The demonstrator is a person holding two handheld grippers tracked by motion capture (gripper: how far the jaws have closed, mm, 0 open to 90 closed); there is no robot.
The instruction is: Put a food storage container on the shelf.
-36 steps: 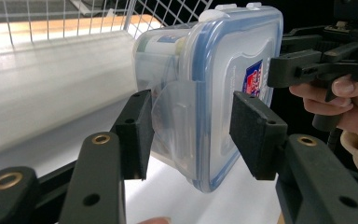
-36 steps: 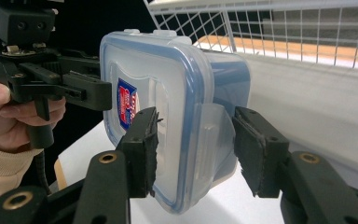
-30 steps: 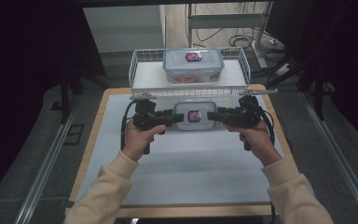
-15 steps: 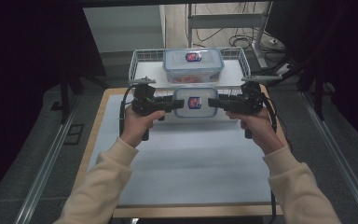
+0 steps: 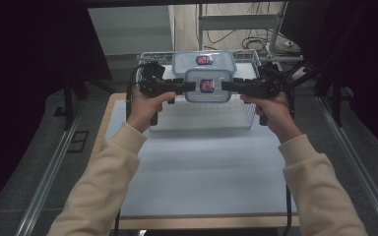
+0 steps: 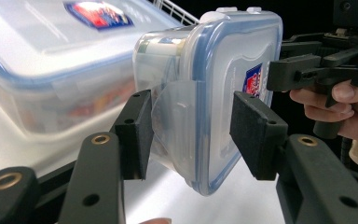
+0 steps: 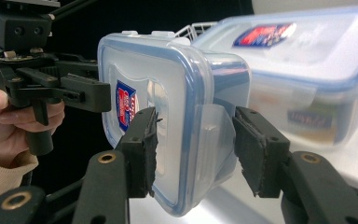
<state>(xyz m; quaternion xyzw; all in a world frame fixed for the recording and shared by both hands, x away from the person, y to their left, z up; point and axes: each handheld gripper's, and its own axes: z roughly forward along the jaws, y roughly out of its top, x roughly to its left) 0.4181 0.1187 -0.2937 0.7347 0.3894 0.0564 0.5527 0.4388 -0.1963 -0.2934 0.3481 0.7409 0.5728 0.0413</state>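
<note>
Counter (image 5: 202,172), pale-topped, wood-edged: bare before you. White wire basket (image 5: 248,105) at its far end, holding a large clear lidded plastic box (image 5: 204,60). Small clear blue-rimmed plastic box (image 5: 207,86): you hold it aloft over the basket, left claw (image 5: 189,86) and right claw (image 5: 226,86) each clamped on one end.

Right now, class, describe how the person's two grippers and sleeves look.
Both the left gripper and right gripper are matte black, with brass-coloured rivets and flat, square-padded fingers. Black cables loop from them. The sleeves are cream-coloured.
</note>
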